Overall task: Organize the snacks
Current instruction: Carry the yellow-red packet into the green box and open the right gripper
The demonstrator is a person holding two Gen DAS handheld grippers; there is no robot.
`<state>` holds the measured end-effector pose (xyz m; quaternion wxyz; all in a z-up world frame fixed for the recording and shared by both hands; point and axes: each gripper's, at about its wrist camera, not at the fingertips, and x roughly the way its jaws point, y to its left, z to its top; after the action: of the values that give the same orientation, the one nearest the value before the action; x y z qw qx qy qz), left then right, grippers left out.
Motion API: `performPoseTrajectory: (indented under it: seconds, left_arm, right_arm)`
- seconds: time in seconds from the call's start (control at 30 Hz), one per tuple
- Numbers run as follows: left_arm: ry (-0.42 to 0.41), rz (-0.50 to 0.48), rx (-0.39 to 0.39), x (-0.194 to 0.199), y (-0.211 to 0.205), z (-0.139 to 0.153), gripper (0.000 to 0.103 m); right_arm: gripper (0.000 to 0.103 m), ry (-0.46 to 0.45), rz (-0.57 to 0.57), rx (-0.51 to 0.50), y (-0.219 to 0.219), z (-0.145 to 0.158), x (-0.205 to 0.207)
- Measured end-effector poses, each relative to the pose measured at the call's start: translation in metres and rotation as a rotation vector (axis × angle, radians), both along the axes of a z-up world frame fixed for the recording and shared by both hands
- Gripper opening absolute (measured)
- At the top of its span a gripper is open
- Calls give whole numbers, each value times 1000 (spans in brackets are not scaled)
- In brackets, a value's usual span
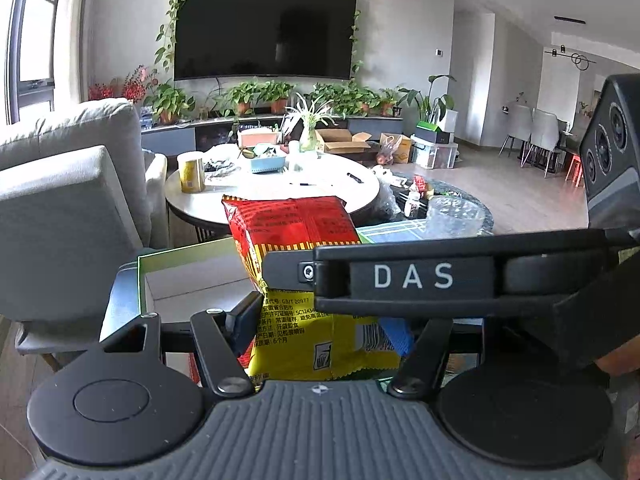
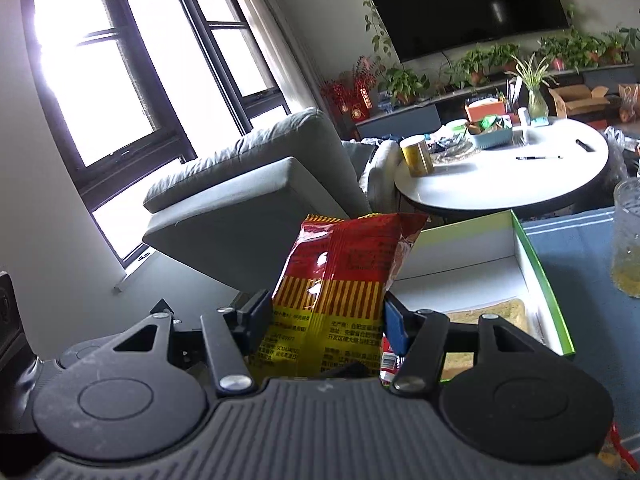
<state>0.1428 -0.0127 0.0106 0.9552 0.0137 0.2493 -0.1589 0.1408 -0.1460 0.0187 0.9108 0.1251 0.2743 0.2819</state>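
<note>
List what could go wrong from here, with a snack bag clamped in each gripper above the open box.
1. The left gripper and right gripper sit close together; the right one crosses the left's view, so they could collide.
2. Each red-and-yellow snack bag is puffy and could crush or slip.
3. The glass beside the box could get knocked.

Daylight enters through the window (image 2: 120, 80) at upper left of the right wrist view, blown out to white glare, leaving the foreground dim. The left wrist view is evenly bright and sharp. Fisheye distortion bends straight lines at the edges, with dark vignetted corners.
</note>
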Motion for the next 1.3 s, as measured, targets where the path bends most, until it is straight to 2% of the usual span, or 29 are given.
performPoseTrajectory:
  seconds: [0.47,0.6,0.73,1.03,1.3]
  left_arm:
    - [43,15,3,29,8,-18,60]
    - [62,82,14,26,19,-25,60]
    - [71,123,-9,19,31,-24,60]
    - [66,144,-12,3,40,-21,61]
    - [110,147,-22,-8,43,-31,61]
  right_arm:
    - [86,56,-15,-6,5,-15,22]
    - [86,32,-125,-37,-9,-16,23]
    - [86,73,-125,5,-25,-15,19]
    - [86,43,-85,-23,-17,-8,5]
    - [86,64,-84,-35,-25,-14,-6]
